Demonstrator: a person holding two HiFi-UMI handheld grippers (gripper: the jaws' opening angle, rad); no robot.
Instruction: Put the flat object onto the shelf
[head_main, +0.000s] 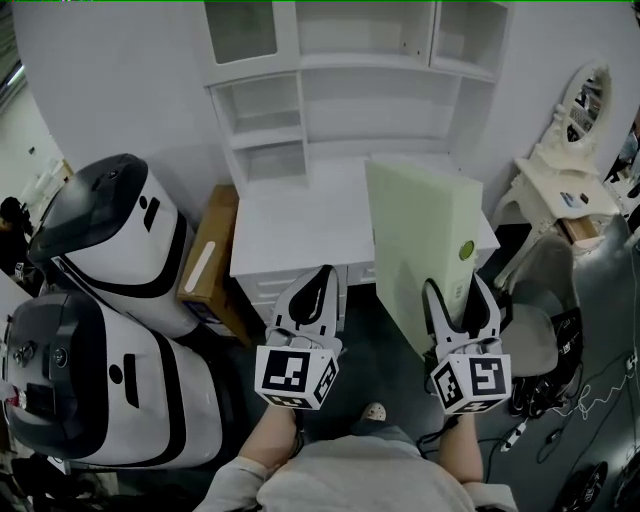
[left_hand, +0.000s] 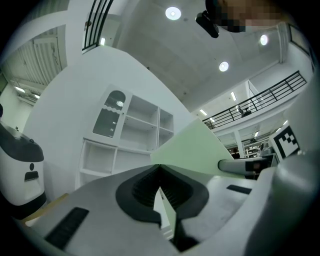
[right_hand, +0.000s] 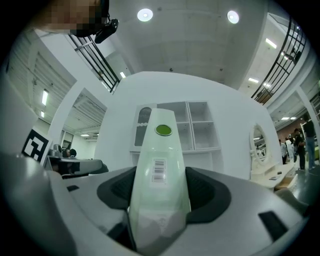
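Two grippers show in the head view: my left gripper (head_main: 318, 276) has its jaws pressed together with nothing between them, and my right gripper (head_main: 456, 290) clamps the lower edge of the flat object (head_main: 420, 235), pale green and upright, near the white desk (head_main: 295, 225) and apart from the shelf (head_main: 350, 85). In the left gripper view the jaws meet at their tips, with the flat object (left_hand: 192, 149) just beside them. In the right gripper view the jaws squeeze the flat object, its barcode (right_hand: 158, 171) and round green sticker (right_hand: 163, 130) facing the camera.
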